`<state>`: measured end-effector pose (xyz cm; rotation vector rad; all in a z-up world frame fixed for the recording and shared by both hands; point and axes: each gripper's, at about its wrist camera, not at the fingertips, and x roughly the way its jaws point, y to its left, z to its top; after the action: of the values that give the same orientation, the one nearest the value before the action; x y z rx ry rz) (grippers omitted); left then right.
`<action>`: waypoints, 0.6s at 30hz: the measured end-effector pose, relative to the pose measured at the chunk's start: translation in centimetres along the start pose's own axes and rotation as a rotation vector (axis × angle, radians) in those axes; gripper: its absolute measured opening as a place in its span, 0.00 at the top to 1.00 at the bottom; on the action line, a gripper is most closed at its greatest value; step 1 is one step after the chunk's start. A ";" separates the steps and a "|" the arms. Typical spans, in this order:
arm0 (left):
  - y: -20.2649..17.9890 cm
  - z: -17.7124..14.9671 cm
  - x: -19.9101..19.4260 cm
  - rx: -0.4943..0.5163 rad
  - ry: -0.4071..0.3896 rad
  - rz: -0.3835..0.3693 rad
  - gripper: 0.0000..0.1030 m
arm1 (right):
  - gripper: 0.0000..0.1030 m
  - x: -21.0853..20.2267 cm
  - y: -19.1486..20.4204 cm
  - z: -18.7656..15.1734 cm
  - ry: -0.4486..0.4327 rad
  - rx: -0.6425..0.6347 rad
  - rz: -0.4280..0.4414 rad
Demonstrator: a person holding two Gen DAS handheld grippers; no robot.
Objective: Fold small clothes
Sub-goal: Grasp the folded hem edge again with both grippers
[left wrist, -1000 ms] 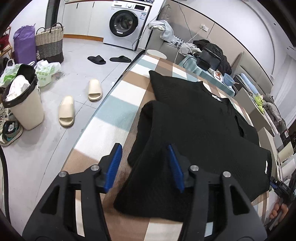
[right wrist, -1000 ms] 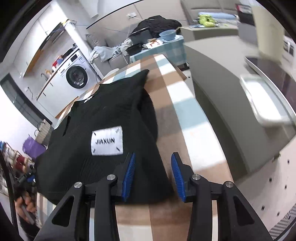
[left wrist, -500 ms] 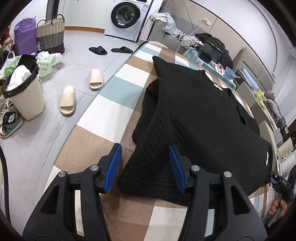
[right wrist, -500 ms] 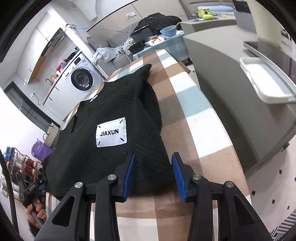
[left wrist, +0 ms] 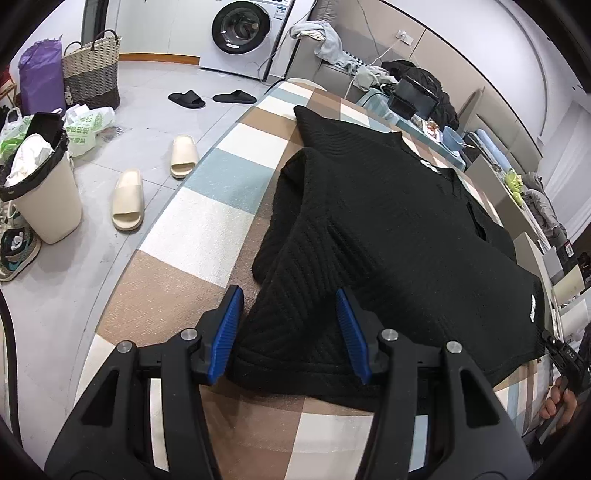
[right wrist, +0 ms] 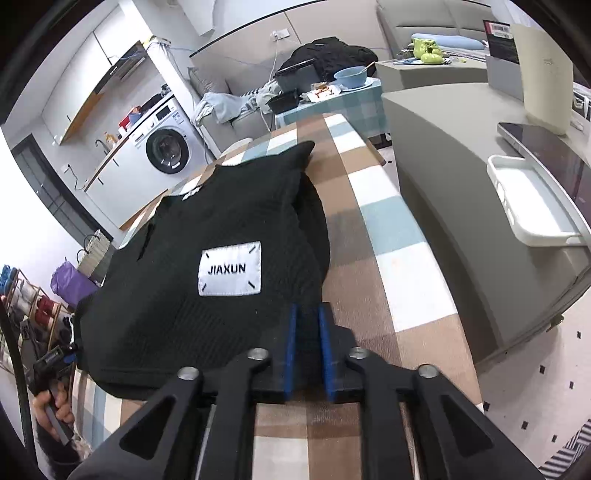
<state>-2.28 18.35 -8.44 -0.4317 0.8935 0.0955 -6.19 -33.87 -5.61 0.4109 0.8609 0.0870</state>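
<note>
A lived-in home: washing machine [left wrist: 242,31], sofa [right wrist: 236,118], slippers [left wrist: 127,201], laundry basket [left wrist: 92,72] around.

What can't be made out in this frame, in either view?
- Left wrist view: whether the left gripper touches the garment; its open pads straddle the hem, depth unclear.
- Right wrist view: how much hem the right gripper holds; its pads cover it.
- Both views: the garment's underside and tucked sleeve, hidden by its top layer.
- Left wrist view: the patch, too small to read.
</note>
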 end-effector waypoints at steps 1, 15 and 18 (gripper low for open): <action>0.0 0.0 0.0 0.001 -0.002 -0.009 0.71 | 0.71 0.0 0.0 0.2 -0.009 0.006 0.012; 1.1 2.7 -1.0 -0.065 -0.023 -0.058 0.73 | 0.66 3.7 1.6 4.3 -0.016 -0.022 0.006; 0.8 3.3 -1.0 -0.074 -0.055 -0.082 0.52 | 0.66 4.0 1.7 5.0 -0.019 -0.013 0.022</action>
<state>-0.65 20.54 -6.14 -0.5316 0.8189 0.0646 0.31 -32.97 -4.97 0.4088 0.8373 0.1086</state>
